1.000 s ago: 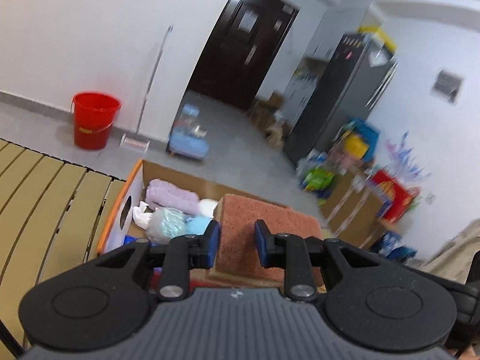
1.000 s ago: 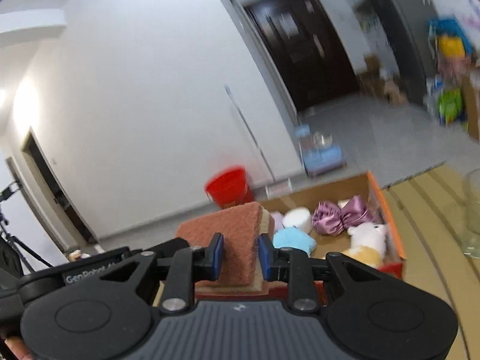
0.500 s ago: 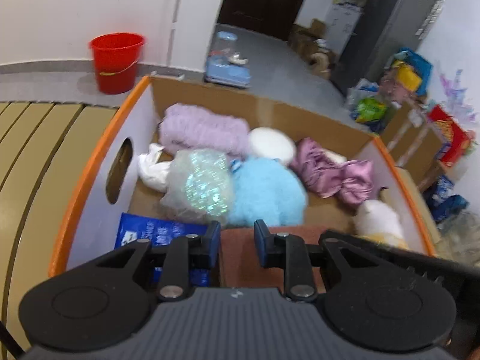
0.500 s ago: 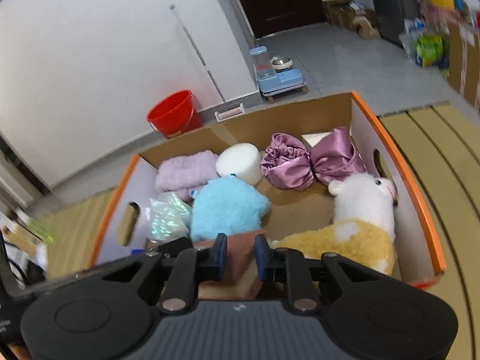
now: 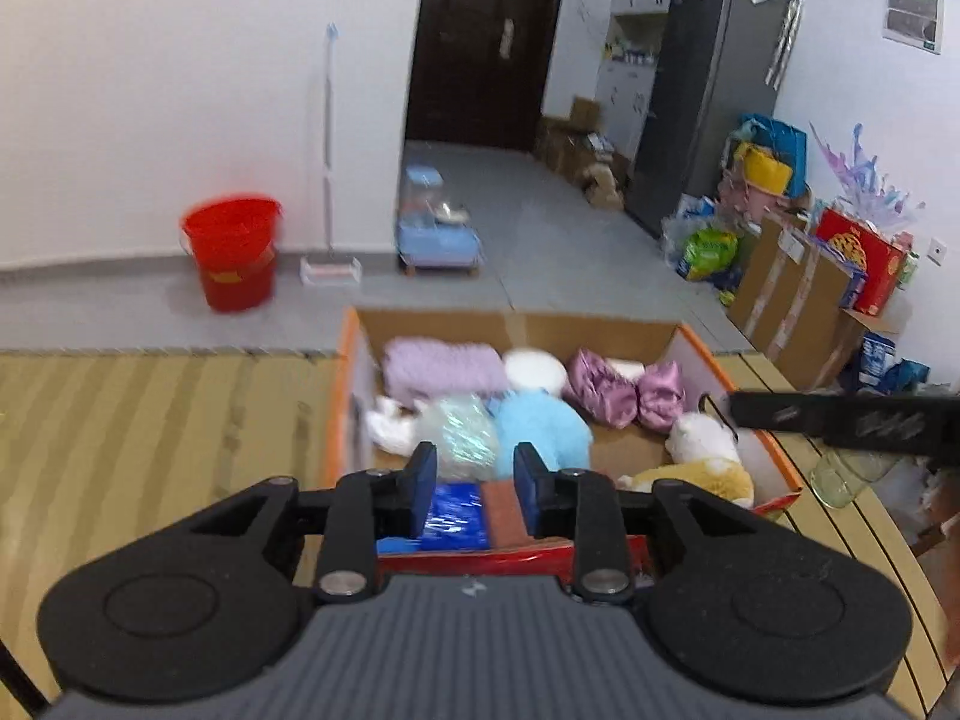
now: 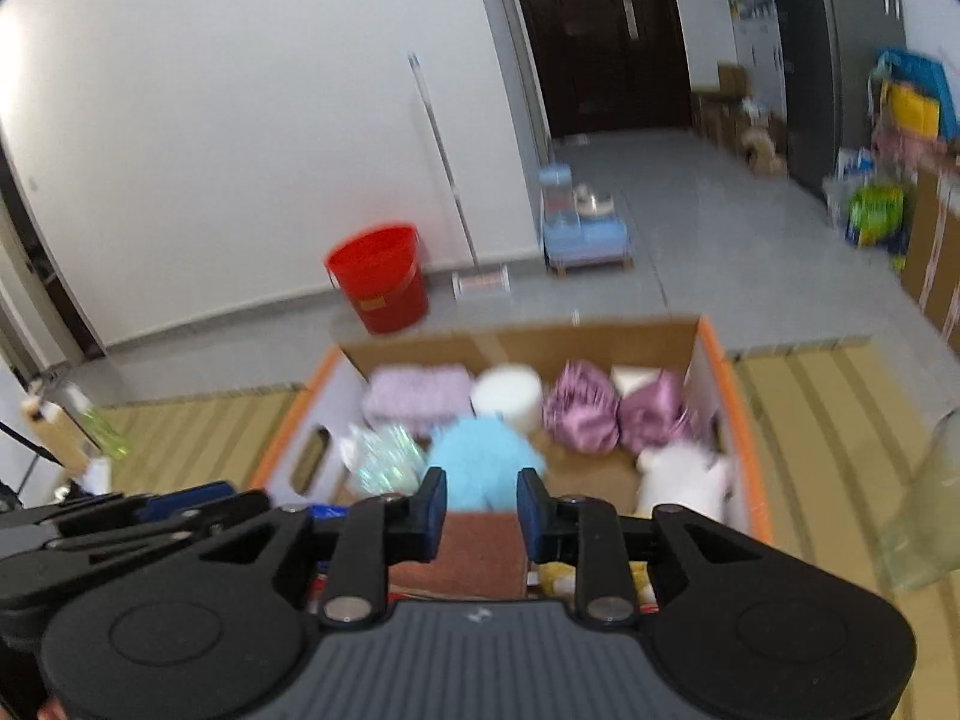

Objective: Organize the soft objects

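Both wrist views look forward along their own jaws, tilted a little downward, from just behind the near edge of the cardboard box (image 5: 528,324) on the slatted table (image 5: 150,420). The left view sits left of the right one and catches part of the right gripper at its right edge. Both share the box, the red bucket (image 6: 381,276), the dark door (image 5: 480,42) and the grey floor (image 5: 510,228).

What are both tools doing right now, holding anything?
Left tool: open, holding nothing, above the brown sponge in the box.
Right tool: open, holding nothing.
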The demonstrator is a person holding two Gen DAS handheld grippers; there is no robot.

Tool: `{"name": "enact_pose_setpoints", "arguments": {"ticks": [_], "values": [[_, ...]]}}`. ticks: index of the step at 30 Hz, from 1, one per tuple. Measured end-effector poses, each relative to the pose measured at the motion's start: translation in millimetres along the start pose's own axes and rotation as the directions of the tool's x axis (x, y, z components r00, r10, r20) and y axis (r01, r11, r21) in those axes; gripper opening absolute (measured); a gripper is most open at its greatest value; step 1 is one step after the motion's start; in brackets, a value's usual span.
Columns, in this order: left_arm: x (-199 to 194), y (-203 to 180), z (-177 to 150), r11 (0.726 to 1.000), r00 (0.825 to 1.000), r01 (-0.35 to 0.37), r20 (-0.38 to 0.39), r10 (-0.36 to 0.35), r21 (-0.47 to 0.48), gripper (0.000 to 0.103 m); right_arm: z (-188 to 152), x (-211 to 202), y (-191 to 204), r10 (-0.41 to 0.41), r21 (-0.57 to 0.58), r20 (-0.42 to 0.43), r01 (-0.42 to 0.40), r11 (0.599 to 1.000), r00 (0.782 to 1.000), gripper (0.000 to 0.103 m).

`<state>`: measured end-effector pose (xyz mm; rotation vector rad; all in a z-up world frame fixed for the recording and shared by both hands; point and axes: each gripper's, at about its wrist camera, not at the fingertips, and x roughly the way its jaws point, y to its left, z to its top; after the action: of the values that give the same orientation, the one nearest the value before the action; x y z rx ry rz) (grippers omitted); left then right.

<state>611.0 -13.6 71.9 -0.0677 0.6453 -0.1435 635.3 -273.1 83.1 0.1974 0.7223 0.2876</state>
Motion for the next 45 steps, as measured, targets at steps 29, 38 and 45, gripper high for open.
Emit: {"name": "enact_pose_setpoints", "arguments": {"ticks": [29,38,45], "values": [[-279,-33,-270,0.999,0.95,-0.043,0.311,0.032,0.028,0.091,-318,-280,35,0.089,-0.099,0.331,-0.06,0.993,0.939,0.08],[-176,-23,-236,0.999,0.972,-0.044,0.234,0.036,0.027,0.089,-287,-204,30,0.08,-0.089,0.266,-0.058,0.994,0.961,0.081],[-40,-14,-185,0.995,0.992,-0.034,0.127,0.022,0.094,0.072,-208,-78,8,0.032,-0.036,0.156,-0.027,0.999,0.987,0.074]]}}
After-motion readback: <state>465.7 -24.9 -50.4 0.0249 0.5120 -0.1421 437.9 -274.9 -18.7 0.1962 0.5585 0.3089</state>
